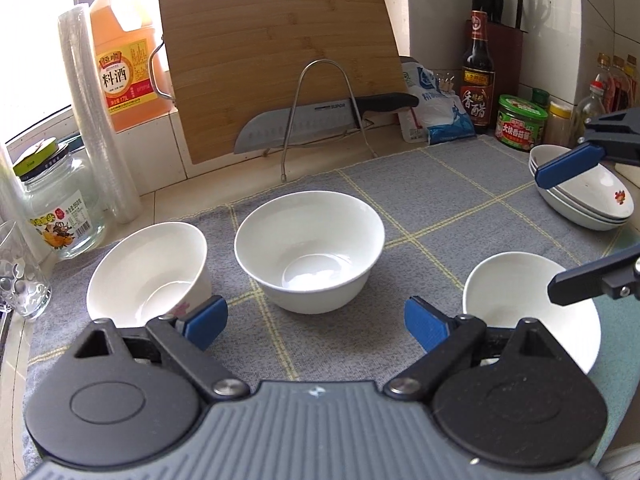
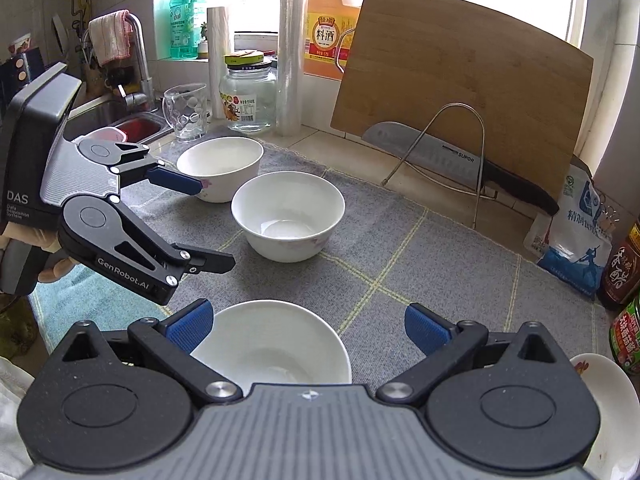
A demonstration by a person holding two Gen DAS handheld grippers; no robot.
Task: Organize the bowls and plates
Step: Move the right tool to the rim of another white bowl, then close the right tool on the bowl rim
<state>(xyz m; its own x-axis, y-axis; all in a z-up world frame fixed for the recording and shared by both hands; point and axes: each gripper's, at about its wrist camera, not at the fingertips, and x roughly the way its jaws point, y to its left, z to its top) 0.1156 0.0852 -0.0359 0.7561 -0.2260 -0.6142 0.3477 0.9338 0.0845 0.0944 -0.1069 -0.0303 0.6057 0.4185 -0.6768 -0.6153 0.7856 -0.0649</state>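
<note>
Three bowls on the grey mat: left bowl (image 1: 148, 272), middle bowl (image 1: 310, 250), right bowl (image 1: 524, 308); plates (image 1: 588, 200) stacked far right. Left gripper (image 1: 316, 322) and right gripper (image 2: 308, 326) both spread, empty. Best: pinch one rim squarely, lift level, nest gently.

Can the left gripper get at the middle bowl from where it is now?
Probably yes: the left gripper is open, facing the middle bowl, with only bare mat between them.

Stacked plates (image 2: 612, 408) cut off, perhaps chipped; near bowl (image 2: 272, 344) half-hidden.
</note>
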